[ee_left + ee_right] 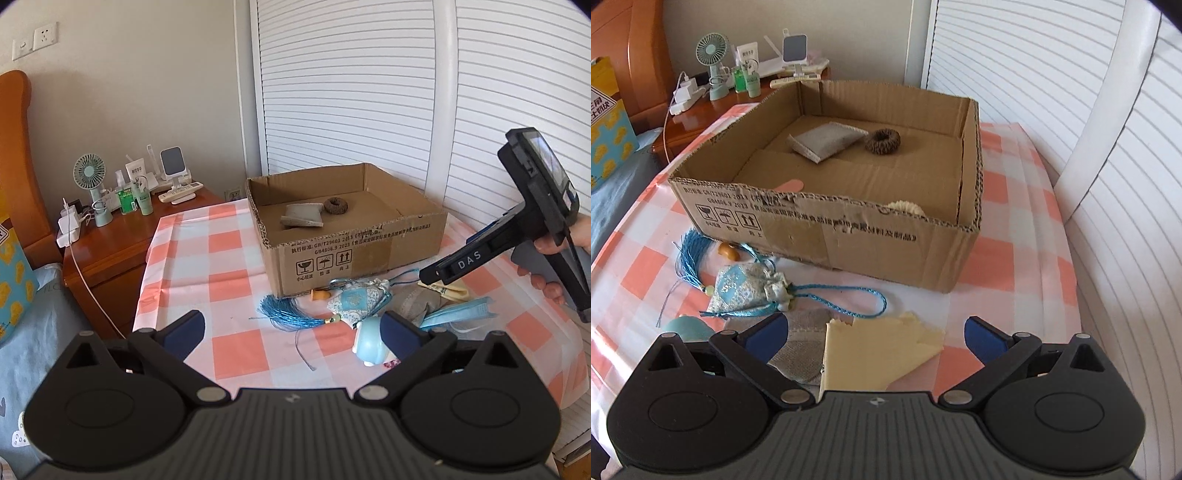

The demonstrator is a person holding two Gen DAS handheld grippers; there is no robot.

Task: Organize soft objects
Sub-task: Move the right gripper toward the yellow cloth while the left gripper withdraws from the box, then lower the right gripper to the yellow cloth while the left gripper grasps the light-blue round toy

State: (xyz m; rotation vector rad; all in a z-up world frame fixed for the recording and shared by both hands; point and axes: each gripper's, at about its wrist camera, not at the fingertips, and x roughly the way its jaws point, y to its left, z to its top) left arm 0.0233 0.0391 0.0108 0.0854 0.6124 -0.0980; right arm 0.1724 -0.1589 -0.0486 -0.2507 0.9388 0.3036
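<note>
Both pairs of fingers spread and empty over the checked tabletop (229,273), soft things scattered at the cardboard box's (827,236) near wall.

The right gripper (875,334) has its fingers released above a pale yellow cloth (882,354), with a grey cloth (801,350) at their 9 o'clock and a blue sachet (746,288) with its tassel (689,254) at 10 o'clock. Only this view shows a cream ring (905,207) low behind the box's near wall; a grey pad (827,142) and brown scrunchie (882,140) lie deeper in. The left gripper (291,332) is equally parted. Its view alone shows a blue face mask (461,310) at 2 o'clock and a light blue toy (369,341) touching the right finger.
</note>
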